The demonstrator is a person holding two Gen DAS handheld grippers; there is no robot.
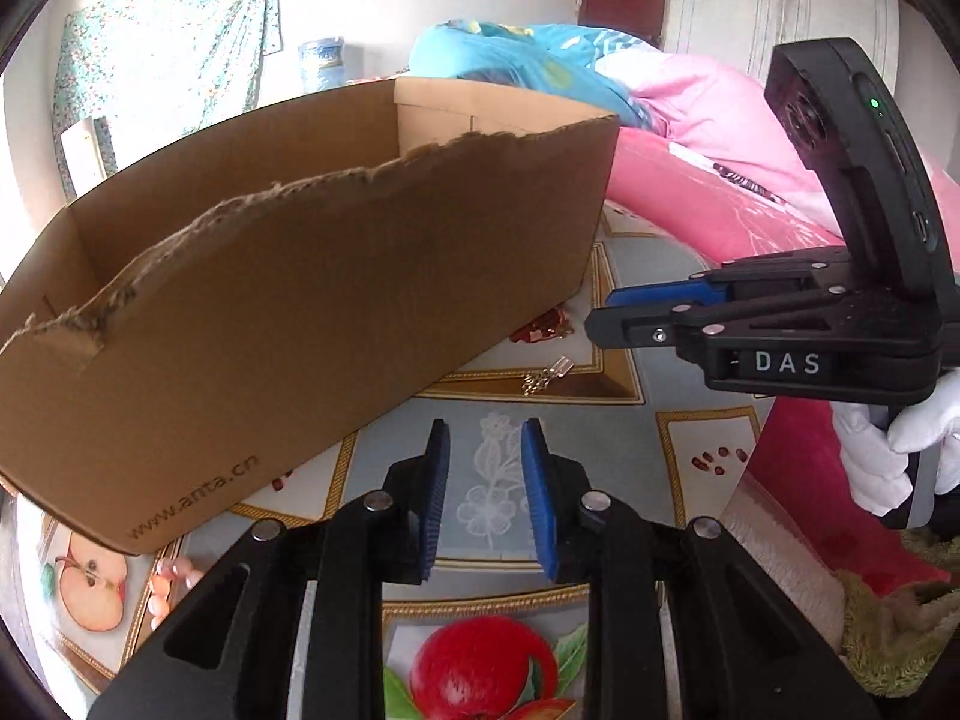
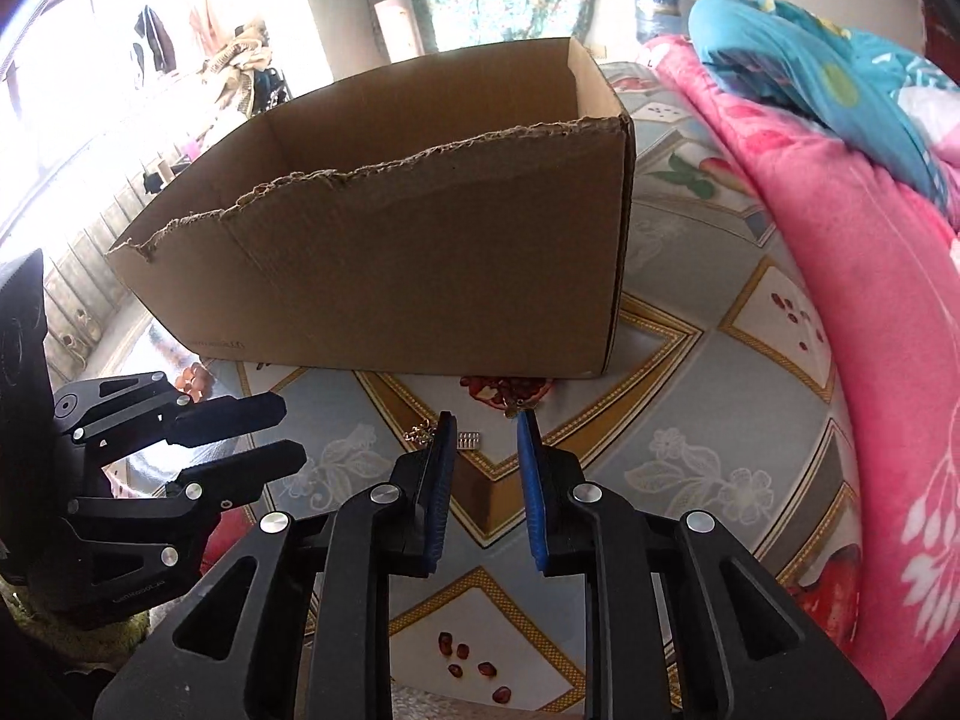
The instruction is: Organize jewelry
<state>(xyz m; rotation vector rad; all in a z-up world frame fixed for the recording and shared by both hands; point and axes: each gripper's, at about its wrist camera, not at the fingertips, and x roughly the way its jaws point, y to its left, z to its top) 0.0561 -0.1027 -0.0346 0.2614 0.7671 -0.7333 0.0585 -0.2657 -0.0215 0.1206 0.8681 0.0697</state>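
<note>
- The jewelry: a small gold chain [image 1: 536, 382] and a pale rectangular piece [image 1: 562, 367] lie on the patterned cloth of the worktop [image 1: 690, 444], just in front of the near wall of the cardboard box [image 1: 336, 276]. In your right wrist view the chain [image 2: 420, 433] is partly hidden behind one finger, and the pale piece [image 2: 468, 439] shows in the gap between the two.
- Neither piece is in the box. They lie close to its base; whether the chain touches the cardboard cannot be told.
- The box stands upright and open at the top, its near edge torn and ragged, with printed lettering low on one side. From both views you see only its inner walls; its floor is hidden, so what it holds cannot be told.
- Your right gripper [image 2: 480, 426] points down at the jewelry, fingers a narrow way apart, nothing pinched. Whether the tips touch the cloth cannot be told.
- Your left gripper [image 1: 485, 435] hangs over a white flower print on the cloth, short of the chain, fingers likewise a small gap apart and empty.
- In the left wrist view the right gripper comes in from the side, held by a white-gloved hand [image 1: 900, 450], with its camera housing raised above.
- A pink quilt [image 2: 840, 276] and a blue one [image 2: 810, 48] are heaped beside the worktop.
</note>
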